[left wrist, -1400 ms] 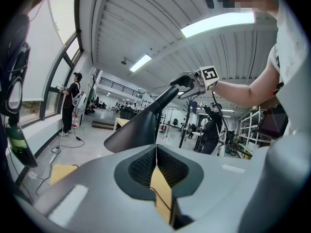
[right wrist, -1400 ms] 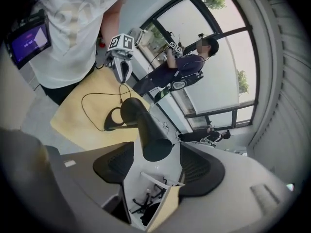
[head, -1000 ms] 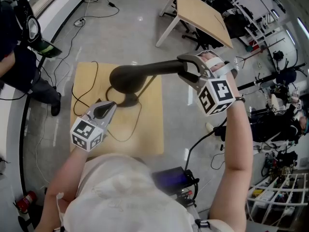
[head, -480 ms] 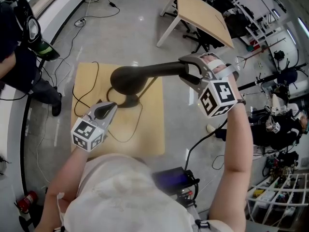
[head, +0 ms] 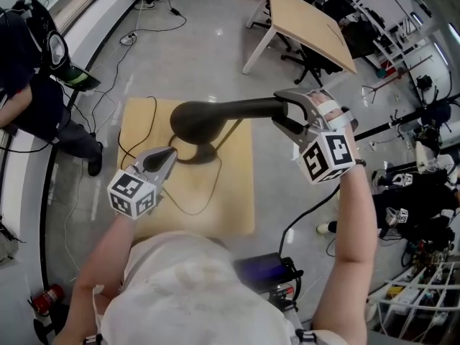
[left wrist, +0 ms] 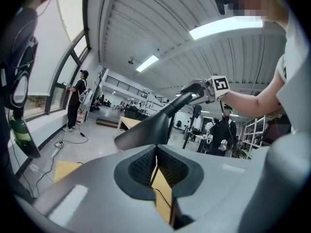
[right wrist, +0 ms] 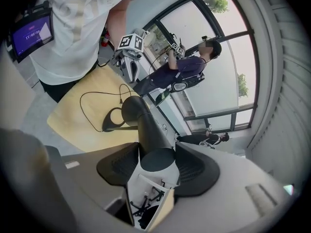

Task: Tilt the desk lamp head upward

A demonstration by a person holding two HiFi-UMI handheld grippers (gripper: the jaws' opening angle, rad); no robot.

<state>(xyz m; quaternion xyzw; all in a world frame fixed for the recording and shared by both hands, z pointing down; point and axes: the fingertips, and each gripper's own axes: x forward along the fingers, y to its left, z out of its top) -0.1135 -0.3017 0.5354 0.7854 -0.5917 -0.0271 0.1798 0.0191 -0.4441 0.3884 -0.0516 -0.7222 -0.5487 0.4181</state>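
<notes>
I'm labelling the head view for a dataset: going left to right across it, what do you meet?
Person in dark clothes → left hand-held gripper → lamp head → right hand-held gripper

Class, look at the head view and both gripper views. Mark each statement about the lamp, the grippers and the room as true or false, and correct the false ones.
1. The right gripper is closed on the narrow end of the lamp head. True.
2. The left gripper has its jaws wide open. False: its jaws are shut, with nothing between them.
3. The lamp stands on the floor. False: the lamp base sits on the wooden table.
4. Another person stands by the window. True.
</notes>
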